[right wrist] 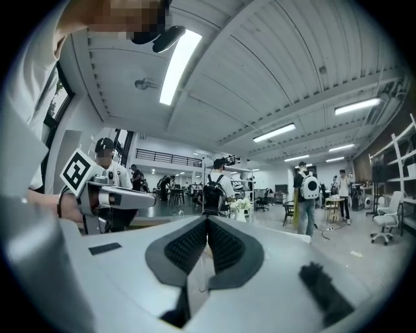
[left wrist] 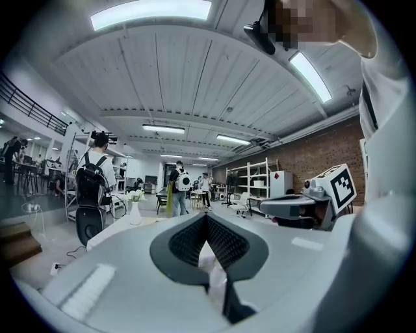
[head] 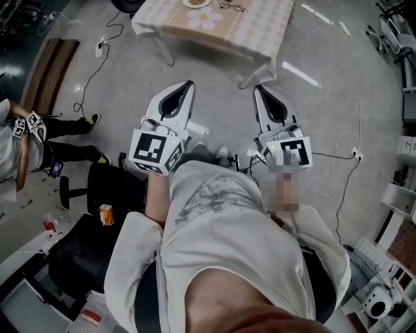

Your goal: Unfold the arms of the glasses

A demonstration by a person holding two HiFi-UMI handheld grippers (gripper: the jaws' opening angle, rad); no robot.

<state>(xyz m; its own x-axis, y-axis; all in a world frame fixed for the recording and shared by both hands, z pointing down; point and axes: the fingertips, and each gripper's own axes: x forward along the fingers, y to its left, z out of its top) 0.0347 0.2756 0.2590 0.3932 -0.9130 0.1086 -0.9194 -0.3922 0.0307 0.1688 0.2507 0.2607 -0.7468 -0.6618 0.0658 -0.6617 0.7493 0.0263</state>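
Fingers, left (left wrist: 185, 244): closed together at the tips, with nothing between them.
Fingers, right (right wrist: 224, 244): closed together as well, nothing held.
Left gripper (head: 187, 86): carried roughly level in front of the person's body, pointing towards the table, over bare floor (head: 325, 110).
Right gripper (head: 260, 90): carried the same way, beside the left one and apart from it.
Glasses (head: 232, 7): lying on the tabletop (head: 260, 26) at the far edge of the head view, well apart from both grippers. They are too small to tell whether the arms are folded.
Other items on the tabletop: a plate (head: 196, 2) just beside the glasses, and a vase of white flowers (left wrist: 134, 209) seen in the left gripper view.
Reason for the posture, as judged: both grippers are shut and held out ahead because the person stands short of the table; this reads as an approach or ready stance, with the task not yet begun.
Next requirement, as judged: close in on the table, open the fingers, steady the frame with one gripper and swing an arm out with the other.
Count: two grippers, one pair of glasses, one plate, one vase, one table.
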